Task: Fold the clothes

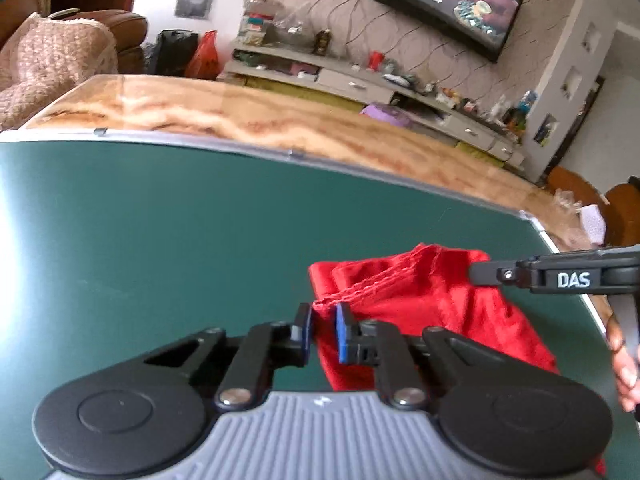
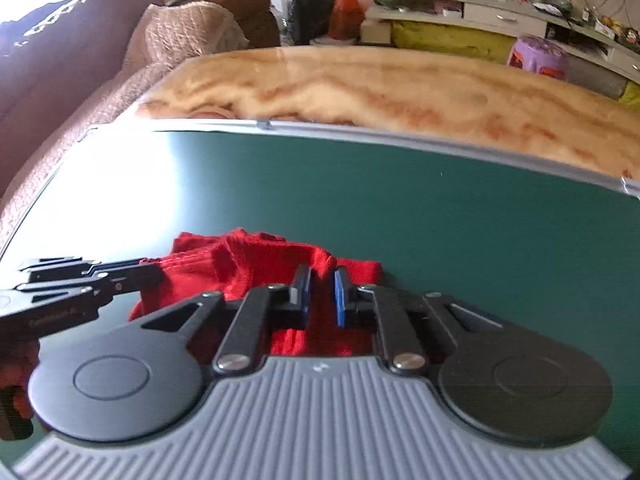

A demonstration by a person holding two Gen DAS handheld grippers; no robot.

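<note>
A red garment (image 1: pixel 420 300) lies bunched on a dark green board (image 1: pixel 160 220). My left gripper (image 1: pixel 323 322) straddles its stitched near-left corner. The blue pads stand a narrow gap apart with the hem between them, and a sliver of space shows beside the left pad. My right gripper (image 2: pixel 322 292) sits over the garment (image 2: pixel 256 264) at its right end, with a raised fold between its pads, which also stand slightly apart. Each gripper shows in the other's view: the right one (image 1: pixel 474 274) from the side and the left one (image 2: pixel 154 276) at the cloth's left edge.
The green board (image 2: pixel 440 220) rests on a marbled wooden table (image 2: pixel 360 84). A person's hand (image 1: pixel 624 368) holds the right gripper's handle. Beyond the table are a sofa with a pink knitted cover (image 1: pixel 48 64), a cluttered TV shelf (image 1: pixel 360 80) and a purple stool (image 2: pixel 540 58).
</note>
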